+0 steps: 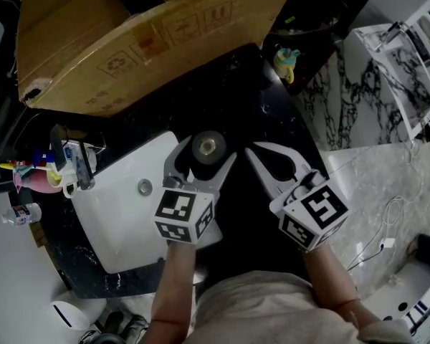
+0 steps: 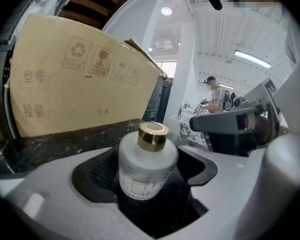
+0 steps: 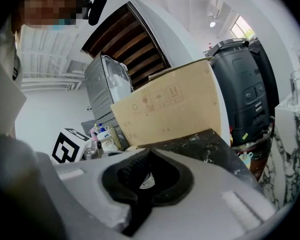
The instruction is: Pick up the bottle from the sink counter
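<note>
A squat white bottle (image 1: 208, 147) with a gold cap stands upright on the black sink counter (image 1: 269, 113), just right of the white basin. My left gripper (image 1: 208, 152) is open, with one finger on each side of the bottle. In the left gripper view the bottle (image 2: 146, 170) stands between the wide black pads, and a gap shows on either side. My right gripper (image 1: 251, 152) is shut and empty, just right of the bottle, with its tip pointing at the bottle. In the right gripper view the fingertips of my right gripper (image 3: 149, 151) meet.
A large cardboard box (image 1: 129, 41) lies across the back of the counter, close behind the bottle. The white basin (image 1: 122, 228) with its drain (image 1: 145, 187) is at the left, with a faucet (image 1: 79, 167) and toiletries (image 1: 36, 174) beyond it. To the right the counter drops to a marble floor (image 1: 373, 178).
</note>
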`<move>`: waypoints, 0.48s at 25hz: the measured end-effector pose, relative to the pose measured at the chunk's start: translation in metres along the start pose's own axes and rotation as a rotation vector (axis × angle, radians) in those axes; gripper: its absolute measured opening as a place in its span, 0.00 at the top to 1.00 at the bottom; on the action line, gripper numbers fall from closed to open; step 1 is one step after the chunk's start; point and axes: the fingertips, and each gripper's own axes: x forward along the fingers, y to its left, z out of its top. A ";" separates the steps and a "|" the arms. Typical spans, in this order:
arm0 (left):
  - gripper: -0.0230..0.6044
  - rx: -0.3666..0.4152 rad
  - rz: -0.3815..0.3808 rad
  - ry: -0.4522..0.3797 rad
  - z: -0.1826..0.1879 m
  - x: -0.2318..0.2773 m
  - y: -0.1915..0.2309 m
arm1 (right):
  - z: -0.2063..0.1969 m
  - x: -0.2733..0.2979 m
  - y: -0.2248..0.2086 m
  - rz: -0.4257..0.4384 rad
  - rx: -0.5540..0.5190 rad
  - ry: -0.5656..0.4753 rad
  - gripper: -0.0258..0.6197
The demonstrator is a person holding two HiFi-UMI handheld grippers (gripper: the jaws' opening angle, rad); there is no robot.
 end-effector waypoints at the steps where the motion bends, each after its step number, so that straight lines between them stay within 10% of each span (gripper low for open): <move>1: 0.40 0.011 0.001 -0.002 0.003 0.003 0.000 | 0.001 0.000 -0.002 -0.002 0.001 -0.001 0.96; 12: 0.41 0.055 0.000 0.027 -0.002 0.017 0.001 | 0.005 -0.002 -0.010 -0.004 0.006 -0.004 0.96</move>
